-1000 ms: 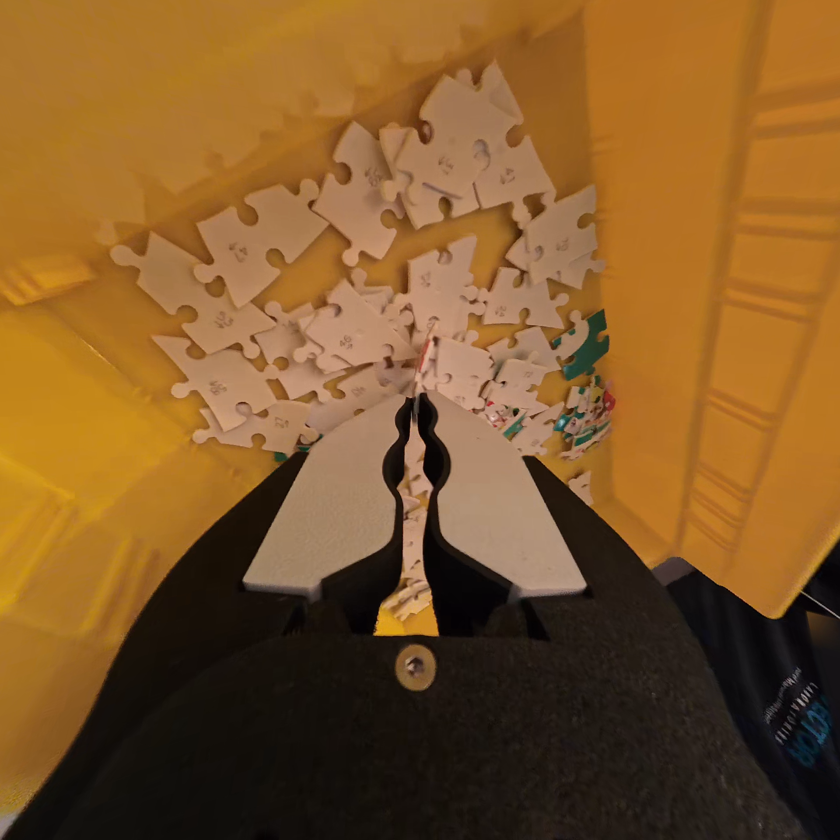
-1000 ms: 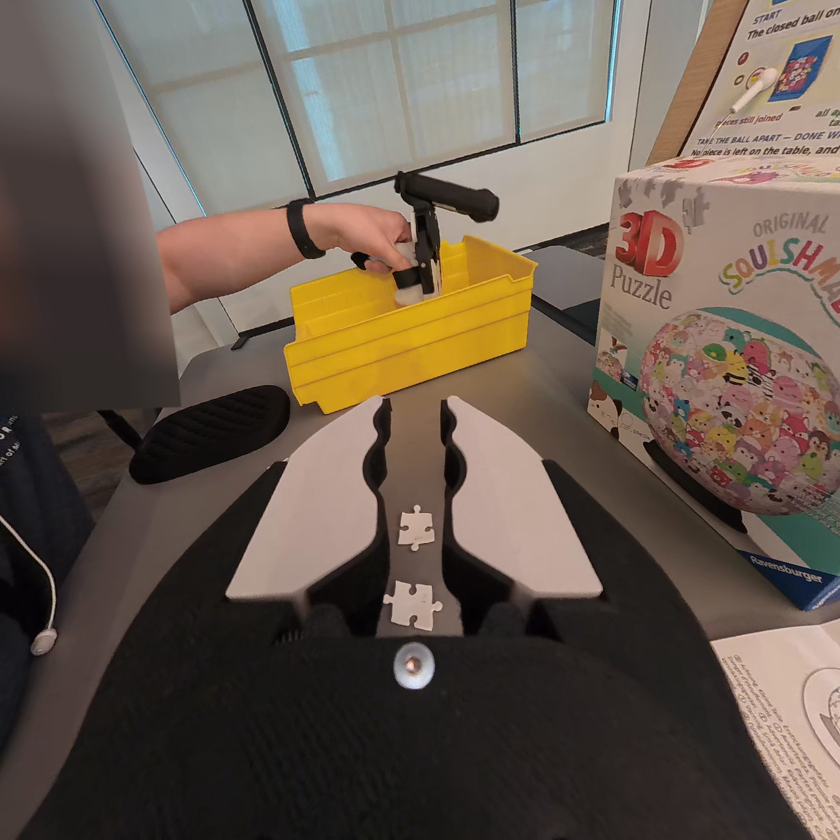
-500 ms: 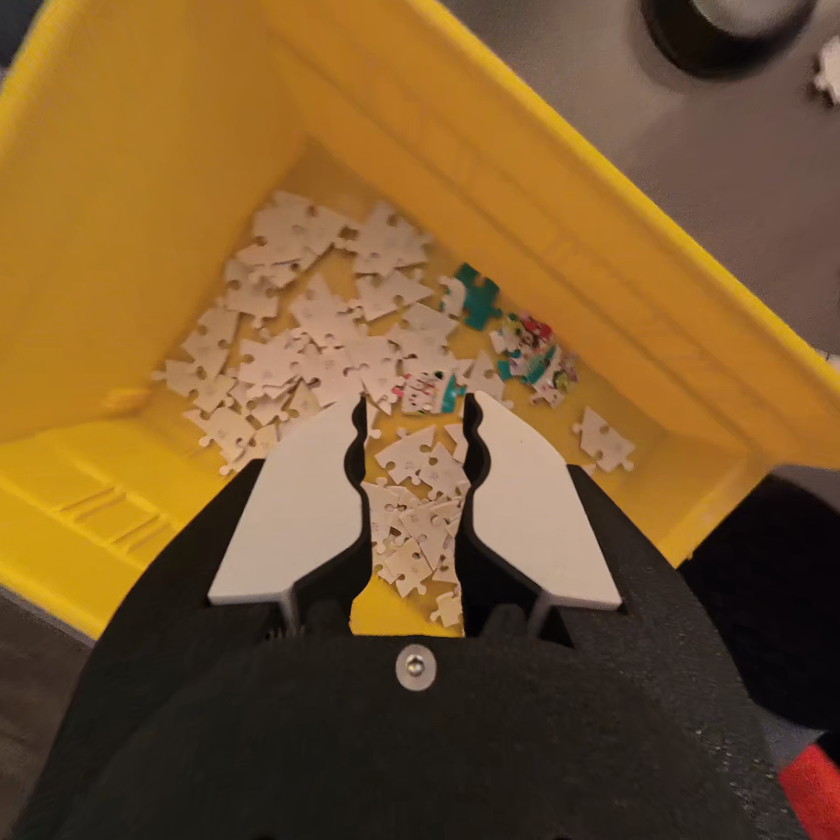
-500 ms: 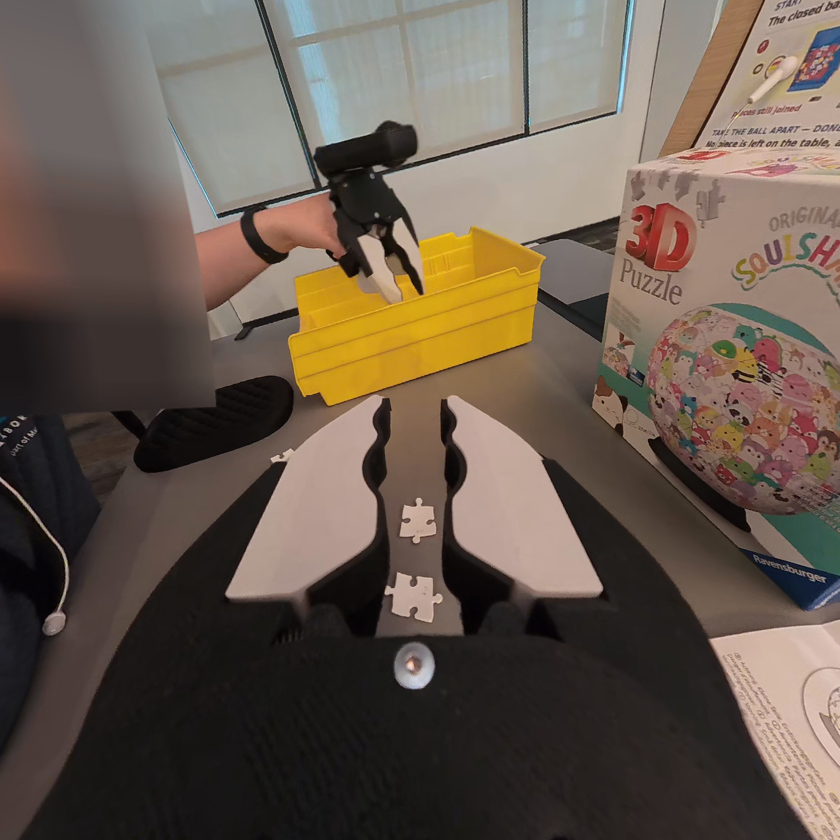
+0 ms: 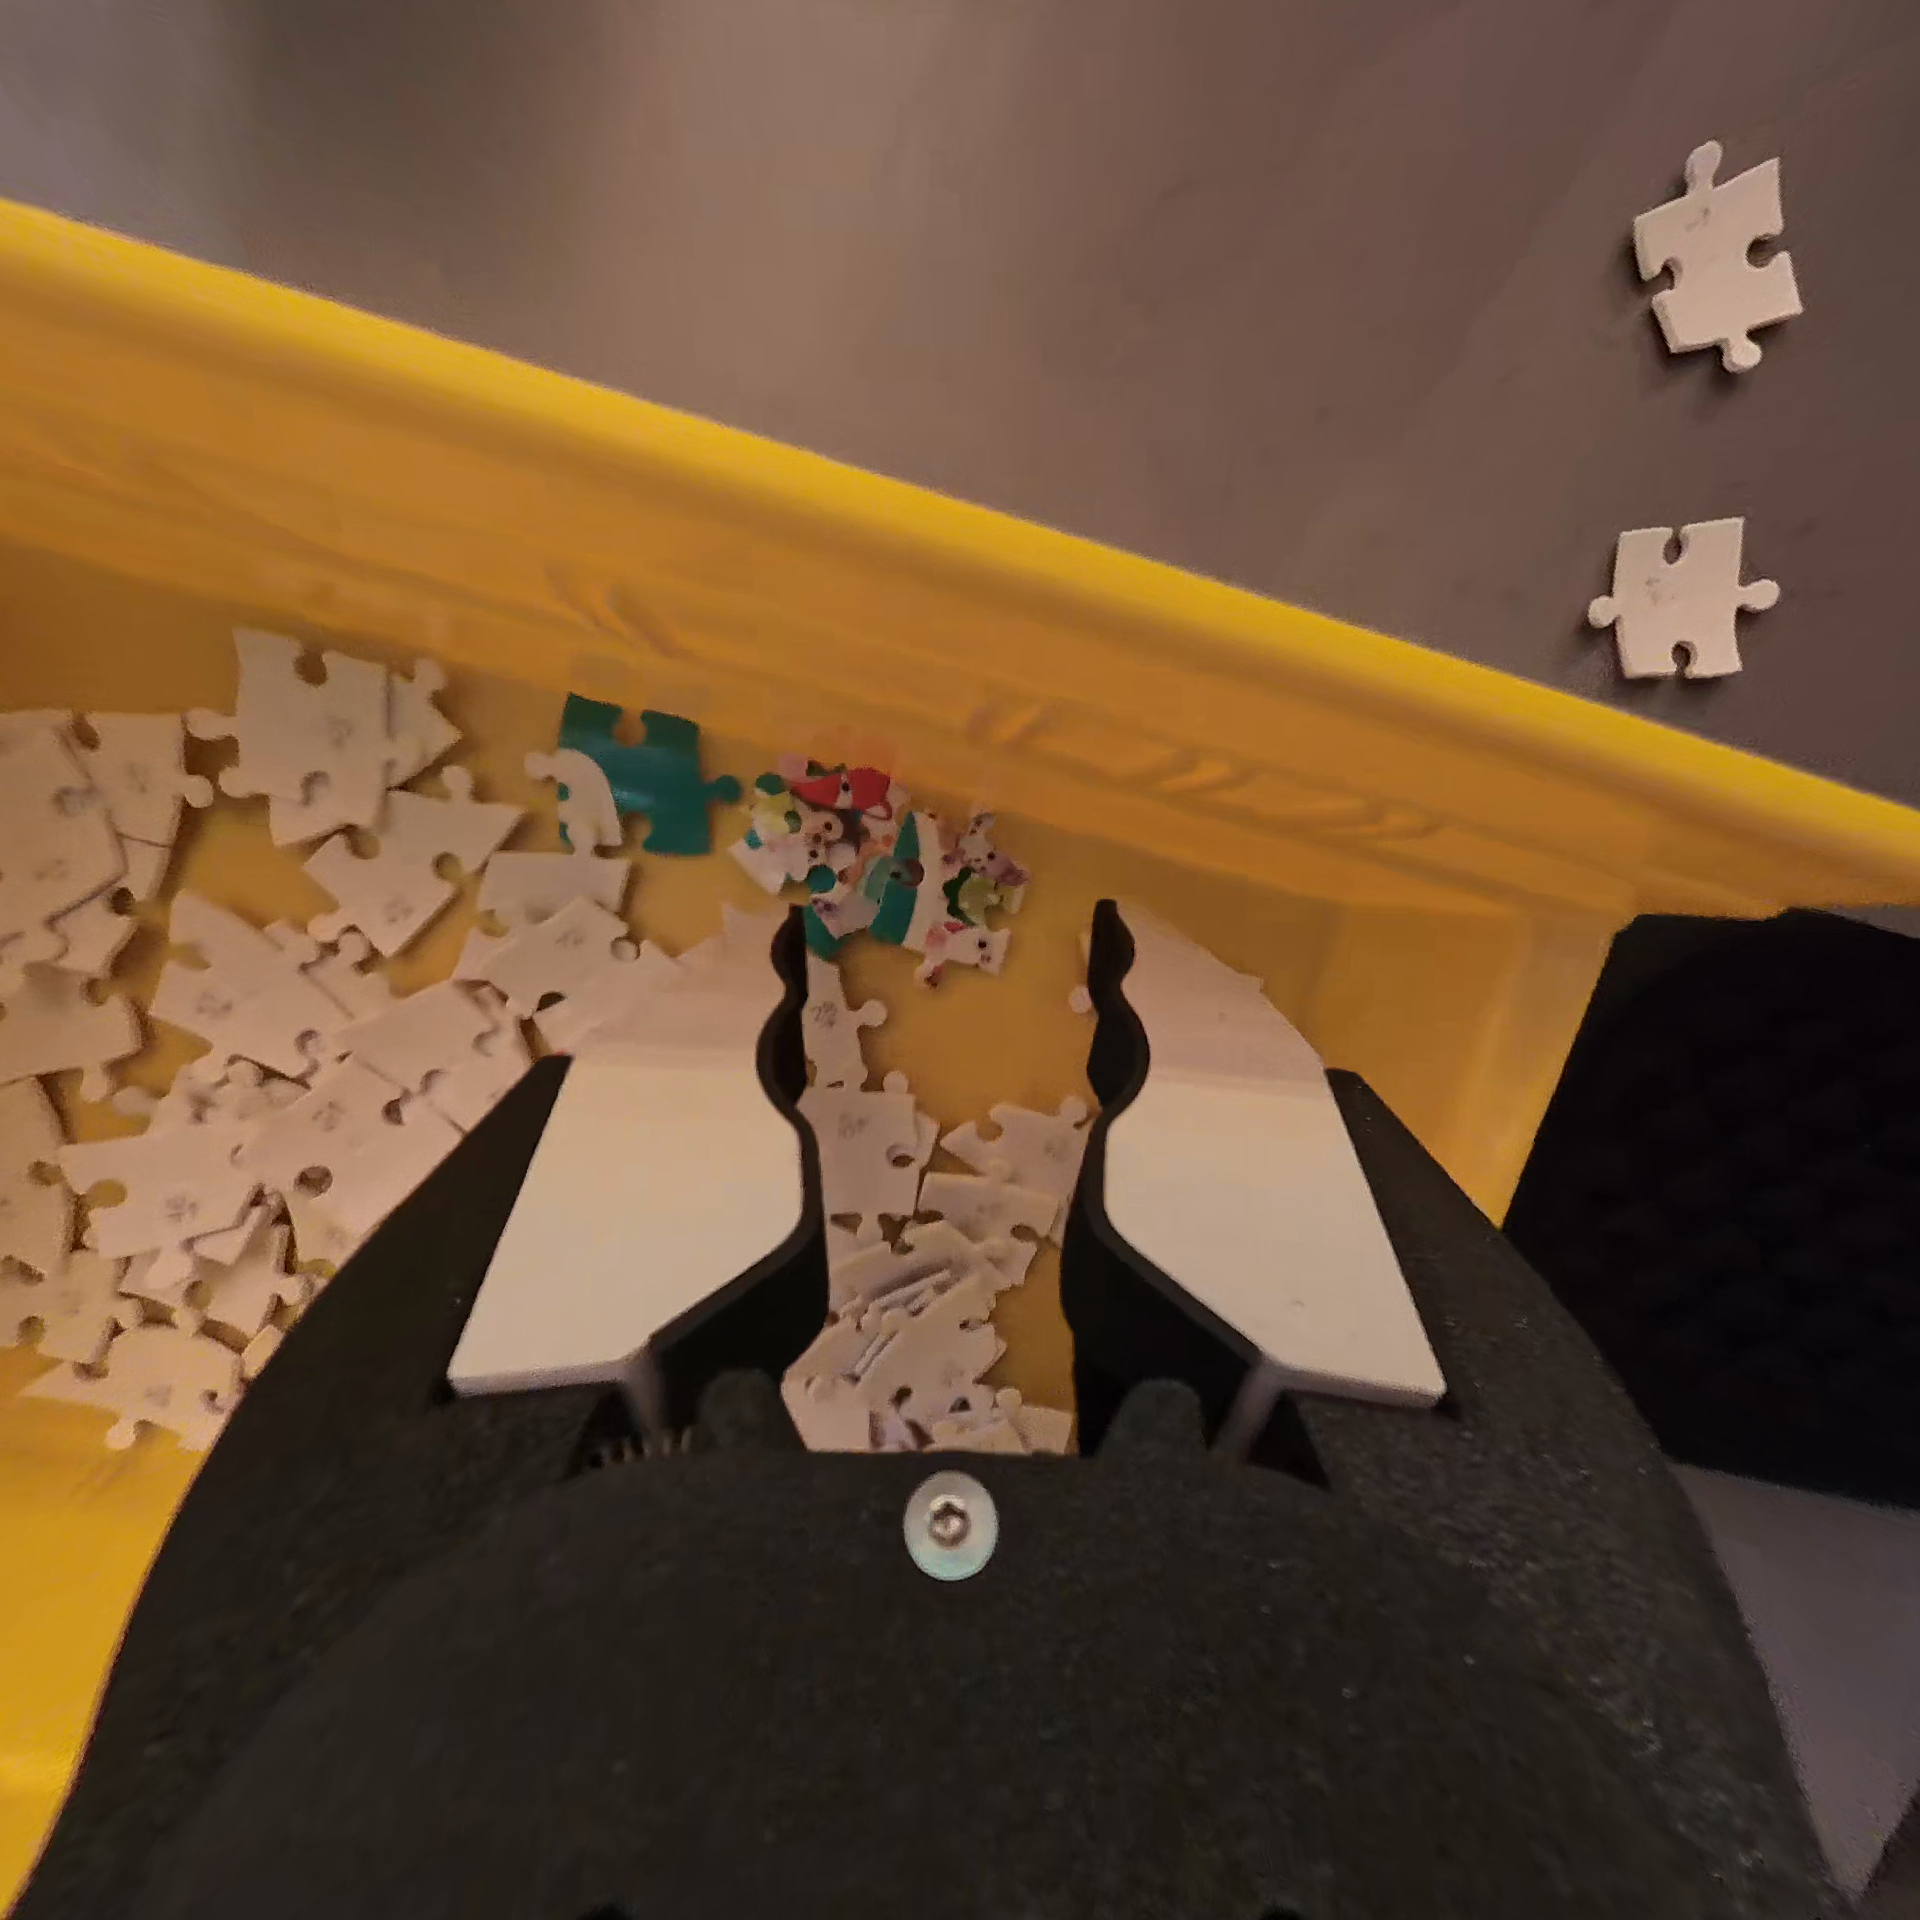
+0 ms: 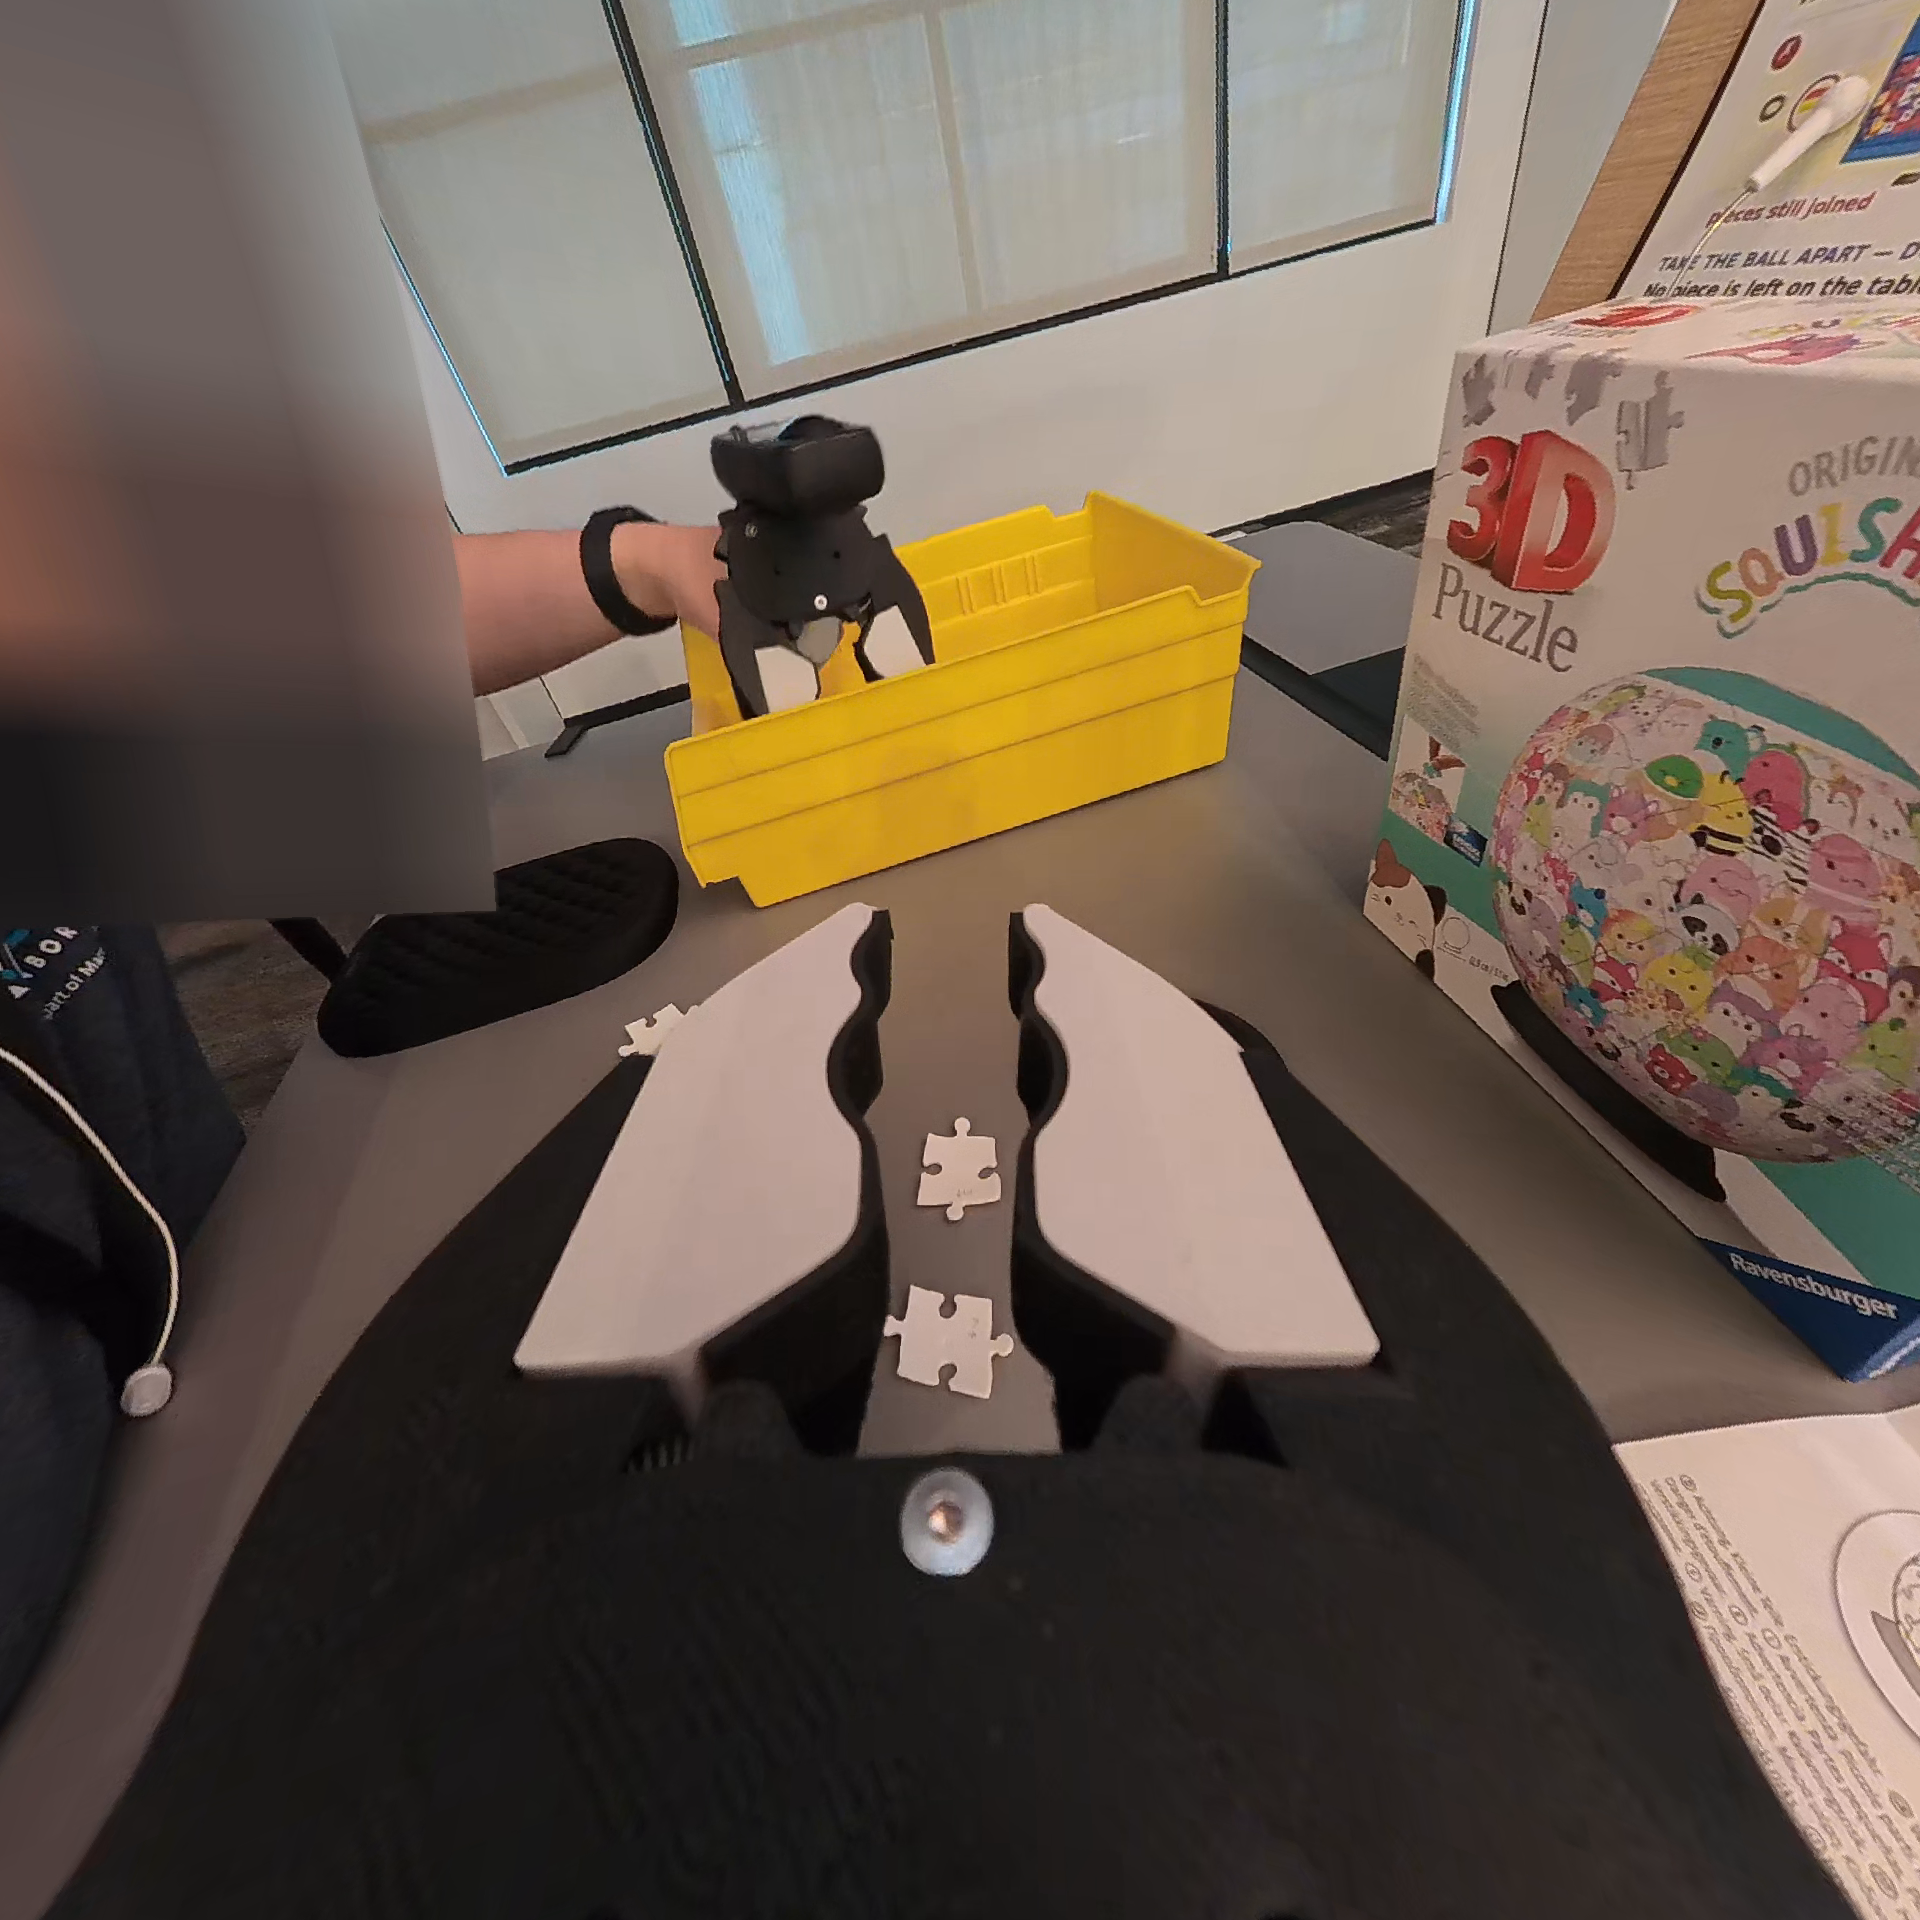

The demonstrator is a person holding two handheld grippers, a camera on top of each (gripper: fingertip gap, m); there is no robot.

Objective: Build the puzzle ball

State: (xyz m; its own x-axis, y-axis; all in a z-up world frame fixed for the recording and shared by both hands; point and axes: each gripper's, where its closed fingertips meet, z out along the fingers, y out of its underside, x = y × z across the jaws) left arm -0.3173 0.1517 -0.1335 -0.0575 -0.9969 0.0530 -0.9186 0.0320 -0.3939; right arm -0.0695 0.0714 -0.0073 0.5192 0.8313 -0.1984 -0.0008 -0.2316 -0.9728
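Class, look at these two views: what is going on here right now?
A person holds the left gripper open and empty over a yellow bin of loose puzzle pieces. The right gripper hovers open above two pieces on the table. The puzzle box stands beside them; no ball is started yet.

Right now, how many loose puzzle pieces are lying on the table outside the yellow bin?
3: two pieces between the right gripper's fingers, one left of them. The gripper may hide more.
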